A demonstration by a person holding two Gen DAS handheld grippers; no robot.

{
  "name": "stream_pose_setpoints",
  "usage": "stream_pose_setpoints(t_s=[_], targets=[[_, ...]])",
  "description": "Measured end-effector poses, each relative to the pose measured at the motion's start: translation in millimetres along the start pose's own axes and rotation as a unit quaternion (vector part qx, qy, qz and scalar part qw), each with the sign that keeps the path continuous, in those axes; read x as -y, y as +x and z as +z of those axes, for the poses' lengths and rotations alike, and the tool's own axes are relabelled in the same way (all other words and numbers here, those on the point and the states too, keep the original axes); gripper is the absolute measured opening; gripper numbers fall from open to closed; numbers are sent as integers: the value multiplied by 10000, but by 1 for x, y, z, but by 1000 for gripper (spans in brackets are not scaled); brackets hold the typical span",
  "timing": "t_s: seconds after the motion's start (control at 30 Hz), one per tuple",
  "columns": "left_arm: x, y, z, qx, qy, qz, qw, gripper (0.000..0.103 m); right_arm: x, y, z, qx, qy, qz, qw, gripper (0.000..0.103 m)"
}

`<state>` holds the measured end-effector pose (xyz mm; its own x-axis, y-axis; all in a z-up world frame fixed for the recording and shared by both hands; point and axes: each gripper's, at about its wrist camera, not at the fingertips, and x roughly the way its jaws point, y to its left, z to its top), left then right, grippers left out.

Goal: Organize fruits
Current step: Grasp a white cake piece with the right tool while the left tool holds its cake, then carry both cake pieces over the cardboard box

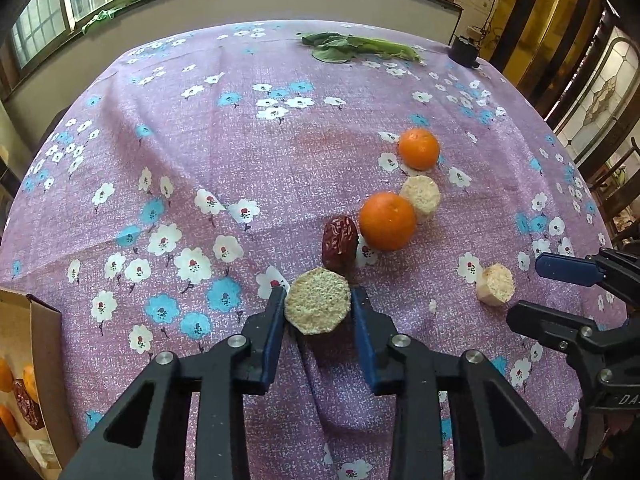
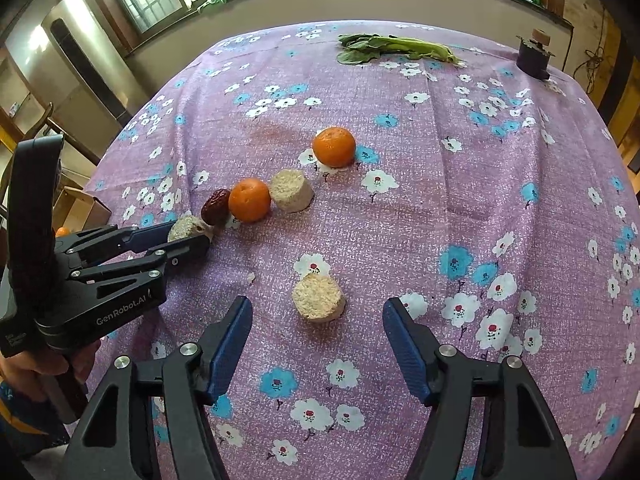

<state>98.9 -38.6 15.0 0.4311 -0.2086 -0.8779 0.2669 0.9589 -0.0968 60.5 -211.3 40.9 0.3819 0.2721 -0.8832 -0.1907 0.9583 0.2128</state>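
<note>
- Your left gripper (image 1: 318, 306) is clamping a pale cut chunk (image 1: 317, 306) between its blue pads (image 1: 276, 320).
- A red date (image 1: 339, 245) is lying just beyond it, touching the near orange (image 1: 387, 221).
- A second chunk (image 1: 421, 198) is sitting behind that orange, below the far orange (image 1: 419, 149).
- Your right gripper (image 1: 532, 290) is standing with jaws apart beside a third chunk (image 1: 495, 284).
- A cardboard box (image 1: 28, 380) is showing at the left edge.

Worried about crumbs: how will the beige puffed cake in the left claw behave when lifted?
The cake looks grainy and porous, so probably light and crumbly; a crumb already lies on the cloth. Its flat faces likely stop rolling. The left claw should squeeze gently.
</note>
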Motion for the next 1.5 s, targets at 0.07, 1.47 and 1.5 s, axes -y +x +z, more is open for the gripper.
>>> stream_pose_setpoints(t_s=[0.07, 1.47, 1.5], targets=[[-2, -5, 0, 39, -49, -9, 10000, 31, 0, 3, 0, -33, -16, 7, 10000, 66], [-65, -126, -63, 670, -689, 923, 9911, 31, -117, -34, 2, 248, -979, 311, 9944, 34], [-67, -128, -65, 684, -704, 963, 9905, 31, -124, -33, 3, 249, -1036, 341, 9937, 34]])
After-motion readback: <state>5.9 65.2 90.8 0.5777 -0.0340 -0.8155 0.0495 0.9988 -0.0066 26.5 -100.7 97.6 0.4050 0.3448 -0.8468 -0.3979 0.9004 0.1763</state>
